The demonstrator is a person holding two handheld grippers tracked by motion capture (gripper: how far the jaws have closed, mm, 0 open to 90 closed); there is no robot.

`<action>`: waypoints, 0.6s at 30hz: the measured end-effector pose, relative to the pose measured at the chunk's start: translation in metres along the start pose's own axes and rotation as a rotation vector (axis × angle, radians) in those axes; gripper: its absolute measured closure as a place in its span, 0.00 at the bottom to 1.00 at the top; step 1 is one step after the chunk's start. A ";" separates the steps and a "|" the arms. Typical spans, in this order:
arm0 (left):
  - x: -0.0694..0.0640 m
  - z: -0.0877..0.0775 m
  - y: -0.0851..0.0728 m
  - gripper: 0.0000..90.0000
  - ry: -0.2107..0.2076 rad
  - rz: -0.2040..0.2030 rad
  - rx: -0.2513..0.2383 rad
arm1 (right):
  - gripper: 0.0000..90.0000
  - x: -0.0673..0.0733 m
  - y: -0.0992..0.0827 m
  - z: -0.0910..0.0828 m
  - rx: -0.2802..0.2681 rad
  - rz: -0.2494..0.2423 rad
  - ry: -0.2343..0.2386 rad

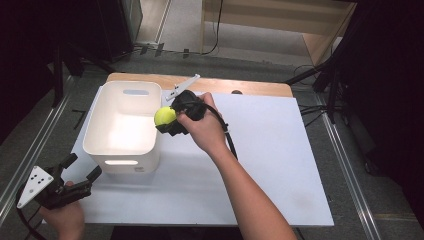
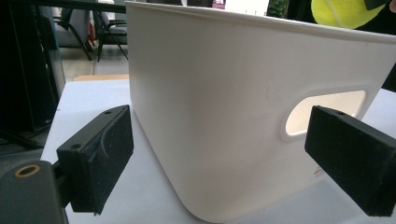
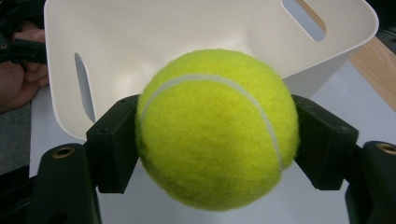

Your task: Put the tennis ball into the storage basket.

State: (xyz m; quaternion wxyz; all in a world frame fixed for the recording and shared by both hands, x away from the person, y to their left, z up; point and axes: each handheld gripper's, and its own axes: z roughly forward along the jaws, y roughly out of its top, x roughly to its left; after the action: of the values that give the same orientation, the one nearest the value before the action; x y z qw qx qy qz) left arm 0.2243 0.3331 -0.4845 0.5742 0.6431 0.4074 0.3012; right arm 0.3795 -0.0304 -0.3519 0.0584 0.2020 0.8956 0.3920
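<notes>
step: likely dropping tennis ball [image 1: 164, 116] into white bin [image 1: 100, 131] | right gripper [image 1: 171, 120] jaws clamped on ball, at bin's right rim | left gripper [image 1: 75, 177] jaws apart, empty, near bin's front wall | advice: carry ball past rim over bin's hollow; part jaws low

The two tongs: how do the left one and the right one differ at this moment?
The left tongs are open, with nothing between the jaws; the right tongs are shut on a tennis ball. The left tongs are low at the table's near left corner, facing the white bin; the right tongs are at the bin's right rim. Both are black and hand-held.
</notes>
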 end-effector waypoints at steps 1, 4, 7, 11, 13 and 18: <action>0.000 0.000 0.000 0.09 0.000 0.001 0.001 | 0.26 0.001 0.001 0.000 0.000 0.001 0.001; 0.000 0.000 0.000 0.09 0.000 0.000 0.001 | 0.26 0.002 0.004 0.001 -0.002 -0.007 0.001; 0.000 0.000 0.000 0.09 -0.001 0.001 0.001 | 0.26 0.003 0.006 0.002 0.000 -0.010 0.005; 0.000 0.000 0.000 0.09 0.000 0.003 0.002 | 0.26 0.005 0.010 0.004 -0.001 -0.016 0.008; 0.000 0.000 0.000 0.09 -0.001 0.004 0.002 | 0.26 0.006 0.012 0.006 -0.006 -0.023 0.010; 0.000 0.000 0.000 0.09 0.001 0.001 0.001 | 0.26 0.008 0.017 0.009 -0.004 -0.028 0.020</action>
State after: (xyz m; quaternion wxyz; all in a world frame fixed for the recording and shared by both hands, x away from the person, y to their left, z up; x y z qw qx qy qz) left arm 0.2245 0.3330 -0.4845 0.5734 0.6436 0.4073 0.3016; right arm 0.3797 -0.0105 -0.3451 0.0554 0.1852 0.8982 0.3948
